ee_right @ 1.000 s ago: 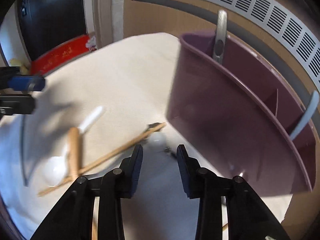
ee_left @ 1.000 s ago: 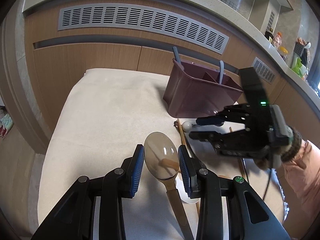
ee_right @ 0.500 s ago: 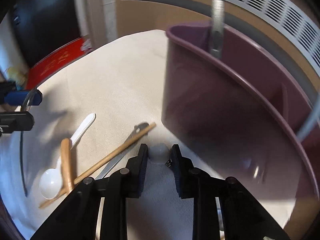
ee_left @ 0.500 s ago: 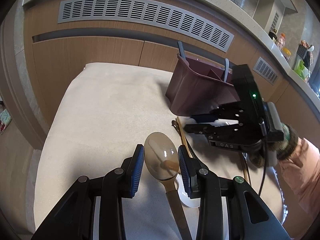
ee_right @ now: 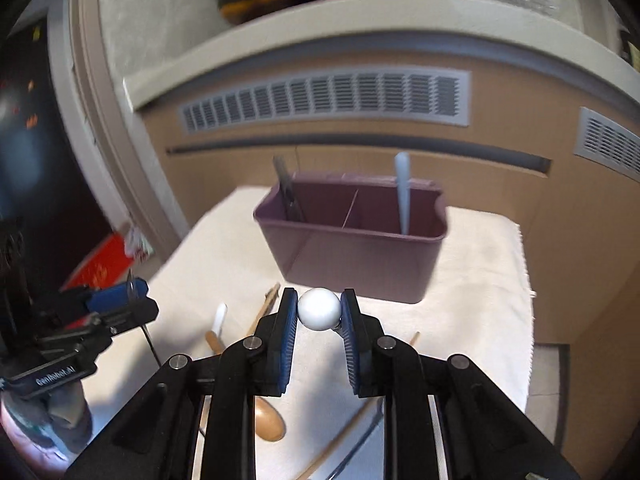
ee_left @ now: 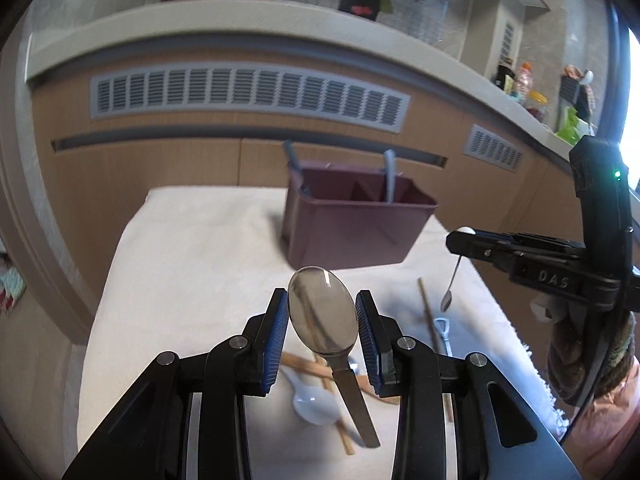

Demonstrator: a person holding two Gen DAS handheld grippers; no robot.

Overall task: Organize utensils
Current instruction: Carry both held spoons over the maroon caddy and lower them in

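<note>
My left gripper (ee_left: 322,320) is shut on the bowl of a metal spoon (ee_left: 322,312), held above the table. My right gripper (ee_right: 319,314) is shut on the white ball end (ee_right: 319,309) of a thin metal stirrer; in the left wrist view the stirrer (ee_left: 452,280) hangs down from the right gripper (ee_left: 464,238). The maroon divided utensil holder (ee_right: 352,256) stands at the back of the cloth, also visible in the left wrist view (ee_left: 352,232), with a dark utensil (ee_right: 286,188) and a pale handle (ee_right: 402,196) in it.
On the cream cloth (ee_left: 192,264) lie a white plastic spoon (ee_left: 312,400), a wooden spoon (ee_right: 268,420), chopsticks (ee_left: 426,308) and a small metal utensil (ee_left: 442,334). Wooden cabinets with vents (ee_left: 248,96) stand behind. The left gripper shows at the left of the right wrist view (ee_right: 100,312).
The right gripper closed on the white ball end of the stirrer and lifted it off the cloth. Both grippers rose and pulled back from the holder.
</note>
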